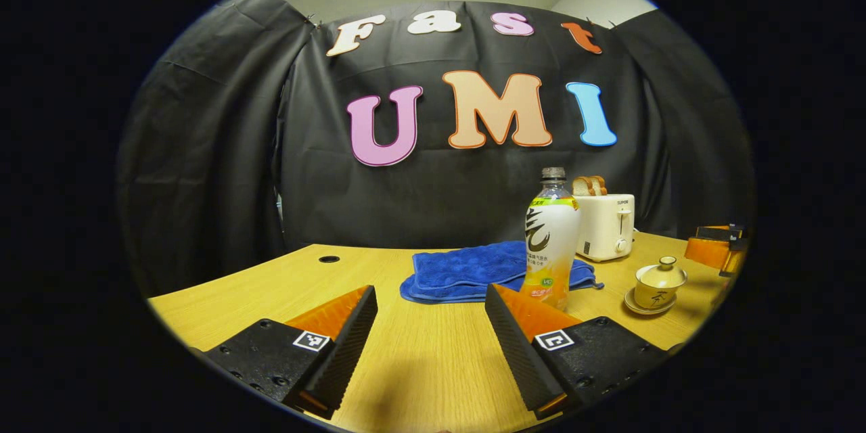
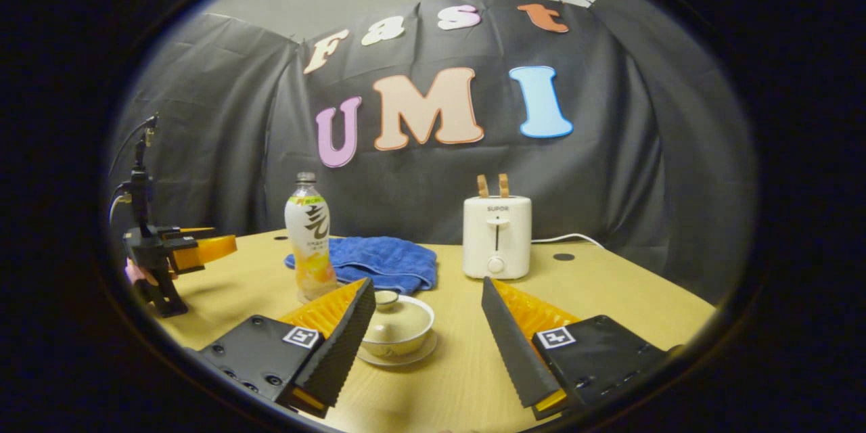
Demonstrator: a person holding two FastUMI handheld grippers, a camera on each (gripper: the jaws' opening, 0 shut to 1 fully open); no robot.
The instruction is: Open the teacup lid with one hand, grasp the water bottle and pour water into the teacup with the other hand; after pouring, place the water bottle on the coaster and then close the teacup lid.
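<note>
In the left gripper view we see the left tool (image 1: 430,311) released, its two fingers spread wide above the bare wooden worktop (image 1: 419,365) and touching nothing. Just beyond its right finger stands the water bottle (image 1: 551,240), upright and capped, in front of a folded blue towel (image 1: 473,270). Farther right sits the teacup (image 1: 659,283) on its saucer with the lid (image 1: 662,274) still on, and behind it a white toaster (image 1: 604,224) with bread slices in its slots. In the right gripper view we see the right tool (image 2: 427,304) also released, fingers wide apart, with the teacup just beside its left finger and partly hidden by it. The left tool appears at the far left there, hovering above the worktop.
</note>
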